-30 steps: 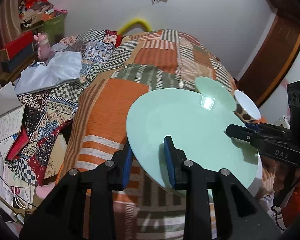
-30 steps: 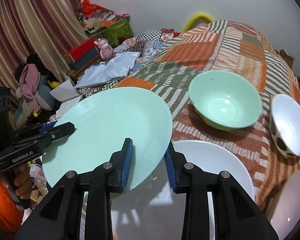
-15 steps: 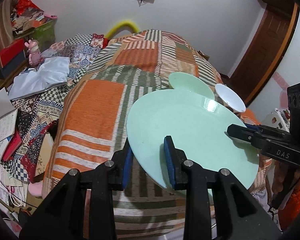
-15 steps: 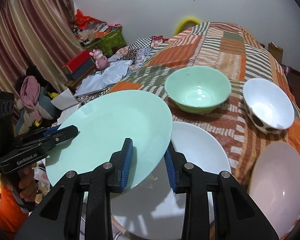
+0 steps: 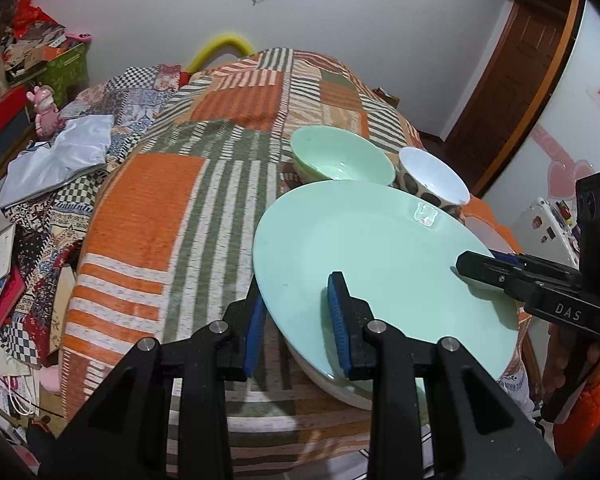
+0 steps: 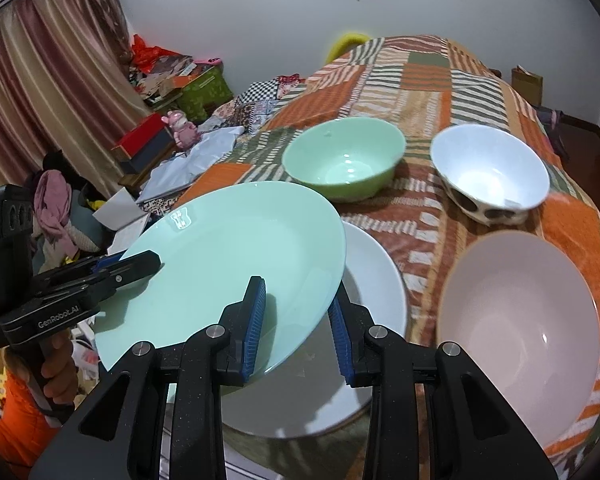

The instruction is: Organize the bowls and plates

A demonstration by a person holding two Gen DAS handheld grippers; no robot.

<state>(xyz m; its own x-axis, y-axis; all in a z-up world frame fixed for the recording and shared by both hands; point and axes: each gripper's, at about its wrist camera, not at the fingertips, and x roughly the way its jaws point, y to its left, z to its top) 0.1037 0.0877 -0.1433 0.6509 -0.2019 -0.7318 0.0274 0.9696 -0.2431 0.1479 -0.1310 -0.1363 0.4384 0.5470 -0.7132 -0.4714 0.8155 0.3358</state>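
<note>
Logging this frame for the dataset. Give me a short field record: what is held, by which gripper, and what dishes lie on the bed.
held item: mint green plate, tilted, lifted over the white plate
left gripper: jaws astride the plate's rim
right gripper: jaws astride the opposite rim
surface: patchwork bedspread
bowls on bedspread: green bowl, white spotted bowl, pale pink bowl
stacking: green plate not yet set down
</note>
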